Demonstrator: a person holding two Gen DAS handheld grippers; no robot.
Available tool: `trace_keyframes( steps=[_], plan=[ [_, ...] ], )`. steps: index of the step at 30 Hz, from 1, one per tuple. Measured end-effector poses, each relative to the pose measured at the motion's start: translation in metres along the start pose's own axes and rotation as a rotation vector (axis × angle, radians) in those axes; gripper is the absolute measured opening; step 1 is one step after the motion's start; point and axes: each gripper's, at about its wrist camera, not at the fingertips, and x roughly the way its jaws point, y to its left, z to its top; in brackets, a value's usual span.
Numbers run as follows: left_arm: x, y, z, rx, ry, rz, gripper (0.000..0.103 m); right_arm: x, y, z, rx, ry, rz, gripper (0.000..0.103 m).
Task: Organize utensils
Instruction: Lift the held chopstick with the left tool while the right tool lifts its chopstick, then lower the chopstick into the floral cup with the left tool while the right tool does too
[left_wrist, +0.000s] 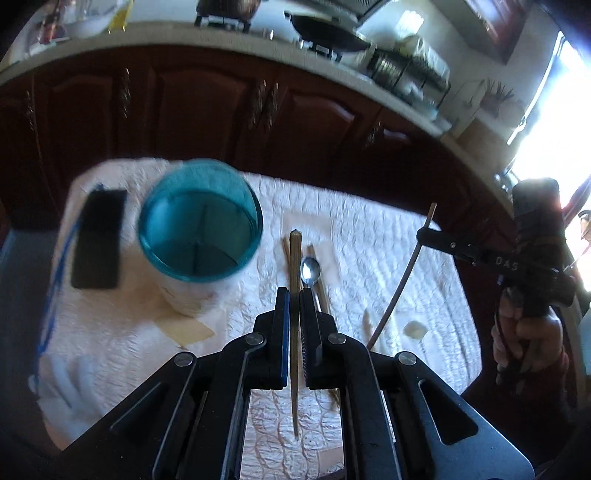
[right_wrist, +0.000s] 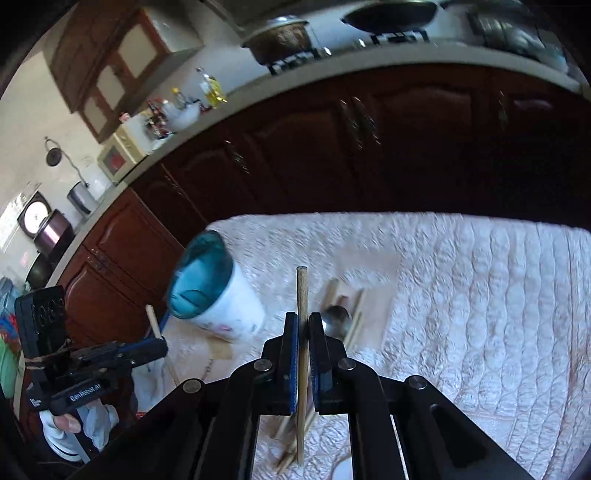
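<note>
My left gripper (left_wrist: 294, 295) is shut on a wooden chopstick (left_wrist: 294, 258), held above the quilted table. My right gripper (right_wrist: 303, 321) is shut on another chopstick (right_wrist: 301, 291); it also shows at the right of the left wrist view (left_wrist: 423, 232). A teal-rimmed white utensil cup (left_wrist: 199, 236) stands to the left of the left gripper and also shows in the right wrist view (right_wrist: 207, 284). A metal spoon (left_wrist: 310, 271) and more chopsticks (left_wrist: 321, 288) lie on the cloth below both grippers; the spoon also shows in the right wrist view (right_wrist: 336, 319).
A white quilted cloth (left_wrist: 388, 236) covers the table. A black phone-like slab (left_wrist: 98, 238) lies left of the cup. Dark wooden cabinets (left_wrist: 221, 110) and a cluttered counter stand behind the table. A small white piece (left_wrist: 415, 328) lies at the right.
</note>
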Motion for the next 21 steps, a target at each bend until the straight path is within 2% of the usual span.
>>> trace_keyframes(
  steps=[9,15,21],
  plan=[
    [-0.055,0.001,0.040,0.014,-0.149,0.010,0.004,-0.020,0.052,0.042,-0.086,-0.101,0.044,0.005],
    [-0.082,0.007,0.083,0.047,-0.271,0.087,0.004,-0.027,0.087,0.082,-0.123,-0.190,0.080,0.005],
    [-0.073,0.027,0.115,0.047,-0.331,0.195,0.004,-0.007,0.118,0.113,-0.145,-0.240,0.070,0.005]
  ],
)
